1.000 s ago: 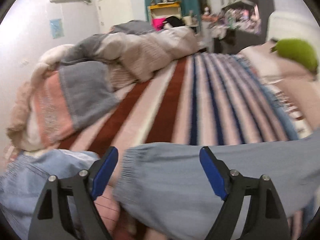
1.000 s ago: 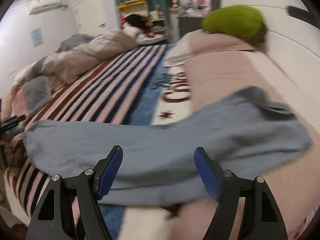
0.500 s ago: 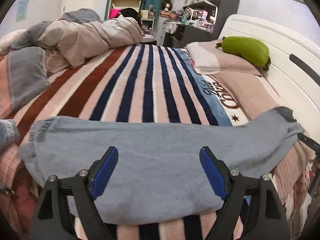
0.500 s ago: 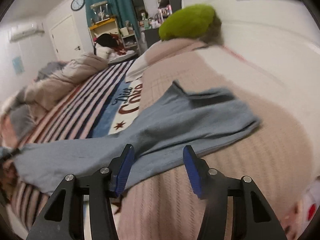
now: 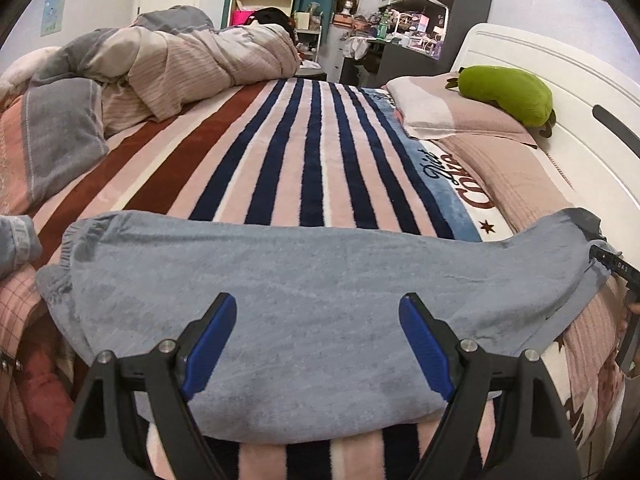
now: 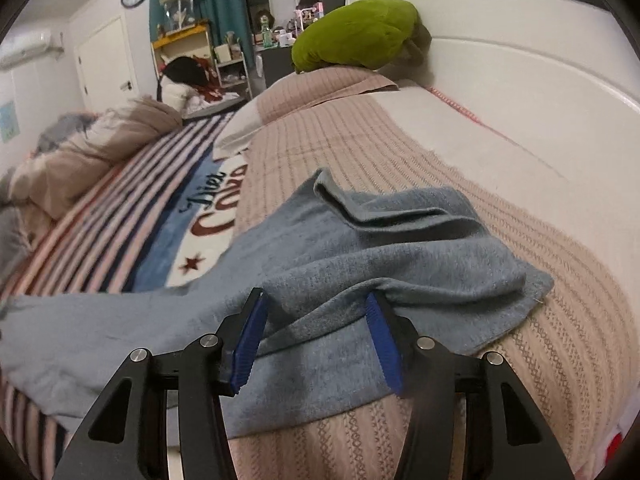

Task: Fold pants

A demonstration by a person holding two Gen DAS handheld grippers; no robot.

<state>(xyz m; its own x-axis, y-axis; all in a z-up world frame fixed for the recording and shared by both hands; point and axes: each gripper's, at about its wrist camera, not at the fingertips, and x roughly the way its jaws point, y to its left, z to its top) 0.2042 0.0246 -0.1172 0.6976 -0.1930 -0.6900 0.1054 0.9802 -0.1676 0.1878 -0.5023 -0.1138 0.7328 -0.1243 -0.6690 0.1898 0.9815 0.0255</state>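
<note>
I see the grey-blue pants point(image 5: 304, 312) lying flat across the lower middle of the frame on the striped blanket point(image 5: 304, 152) of the bed, still unfolded. My right tongs point(image 6: 314, 340) have just been closing around a raised ridge at the waist end, not yet pinching it. My left tongs point(image 5: 318, 344) stand apart above the leg. Next I must clamp and lift. The blanket's lettering is only partly readable.

My left gripper point(image 5: 318, 340) has black angular arms with blue ribbed pads. Silver screws stud both. My right gripper point(image 6: 314, 338) matches.
</note>
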